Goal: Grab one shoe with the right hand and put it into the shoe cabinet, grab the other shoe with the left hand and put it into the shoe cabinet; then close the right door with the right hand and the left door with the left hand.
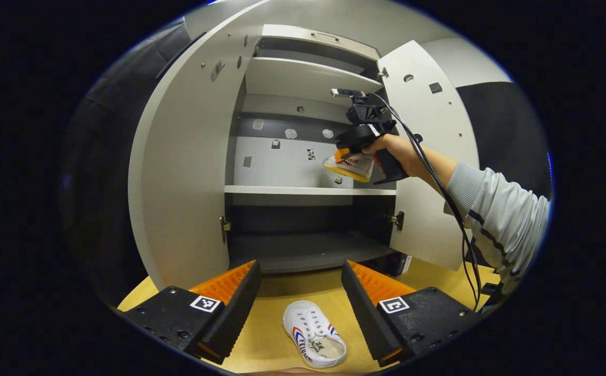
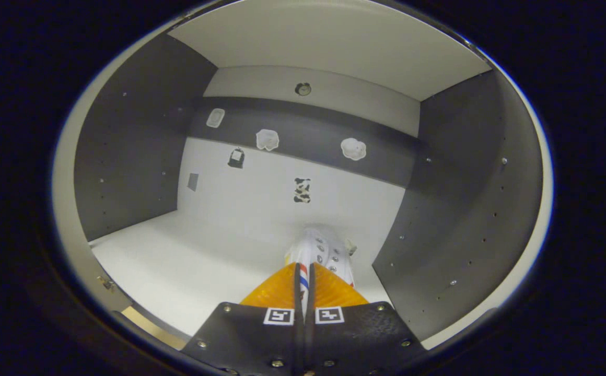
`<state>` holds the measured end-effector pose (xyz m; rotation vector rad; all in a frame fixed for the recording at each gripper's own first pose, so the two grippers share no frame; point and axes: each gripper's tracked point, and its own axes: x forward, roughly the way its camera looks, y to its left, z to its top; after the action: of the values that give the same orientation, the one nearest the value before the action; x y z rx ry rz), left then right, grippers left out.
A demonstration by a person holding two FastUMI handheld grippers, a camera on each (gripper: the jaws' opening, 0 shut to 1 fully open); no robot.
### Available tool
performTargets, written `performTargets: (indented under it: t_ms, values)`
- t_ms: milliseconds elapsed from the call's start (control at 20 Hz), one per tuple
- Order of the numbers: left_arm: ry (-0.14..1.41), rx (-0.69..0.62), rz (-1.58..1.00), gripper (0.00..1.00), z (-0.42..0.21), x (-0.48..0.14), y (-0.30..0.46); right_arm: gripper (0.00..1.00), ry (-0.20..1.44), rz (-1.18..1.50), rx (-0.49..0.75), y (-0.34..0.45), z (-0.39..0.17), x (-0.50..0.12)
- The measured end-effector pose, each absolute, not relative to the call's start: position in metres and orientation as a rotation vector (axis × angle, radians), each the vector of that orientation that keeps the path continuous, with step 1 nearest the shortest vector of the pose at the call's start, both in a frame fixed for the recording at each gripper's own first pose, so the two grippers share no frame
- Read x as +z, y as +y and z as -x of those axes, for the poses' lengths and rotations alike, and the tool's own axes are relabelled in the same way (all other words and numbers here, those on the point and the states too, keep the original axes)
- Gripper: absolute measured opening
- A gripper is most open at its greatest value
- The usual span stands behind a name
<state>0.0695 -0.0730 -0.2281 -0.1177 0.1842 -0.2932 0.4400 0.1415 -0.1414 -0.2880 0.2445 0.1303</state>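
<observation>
Two shoes are in play, and I see them in different places. From the left gripper view, my left claw is spread wide above the table, nothing between its fingers. Below the gap lies the second shoe, white with red and blue stripes on its side, sole down on the table near its front edge, well short of the shoe cabinet. There is dark lettering on its side and insole, but it is too small and bent by the lens for me to read.

Farther off, a hand in a grey striped sleeve holds the right claw up at the middle shelf, near that shelf's right end. The first shoe hangs from it just above the shelf; I see mostly its yellowish sole, the upper being hidden behind the claw. Both doors stand open: the left door swung wide, the right door partly behind the arm. A black cable trails down from the tool.

From the right gripper view, my right claw is pressed nearly together, pinching the first shoe by a thin part of its upper, a strip of red and blue showing in the slit. Its toe points into the compartment, towards the right wall. Whether the sole touches the shelf I cannot tell. Small stickers dot the back panel; their prints are unreadable.
</observation>
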Motion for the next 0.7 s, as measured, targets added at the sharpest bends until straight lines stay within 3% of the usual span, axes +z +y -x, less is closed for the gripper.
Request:
performTargets:
  t_ms: [100, 150, 300, 550, 600, 700]
  values:
    - [0.173, -0.275, 0.101, 0.94, -0.071, -0.225, -0.070, 0.02, 0.220, 0.342, 0.101, 0.130, -0.439, -0.135]
    - [0.157, -0.265, 0.097, 0.94, -0.071, -0.220, -0.068, 0.20, 0.157, 0.358, 0.092, 0.128, -0.437, -0.117]
    - [0.122, -0.253, 0.091, 0.94, -0.071, -0.208, -0.071, 0.99, 0.085, 0.338, 0.080, 0.123, -0.405, -0.086]
    - [0.137, -0.248, 0.087, 0.94, -0.068, -0.207, -0.083, 0.98, 0.010, 0.305, 0.100, 0.118, -0.329, -0.047]
    - [0.149, -0.242, 0.069, 0.90, -0.068, -0.208, -0.083, 0.98, -0.008, 0.295, 0.101, 0.117, -0.312, -0.038]
    - [0.147, -0.229, 0.057, 0.94, -0.069, -0.206, -0.080, 0.99, -0.046, 0.268, 0.100, 0.114, -0.275, -0.023]
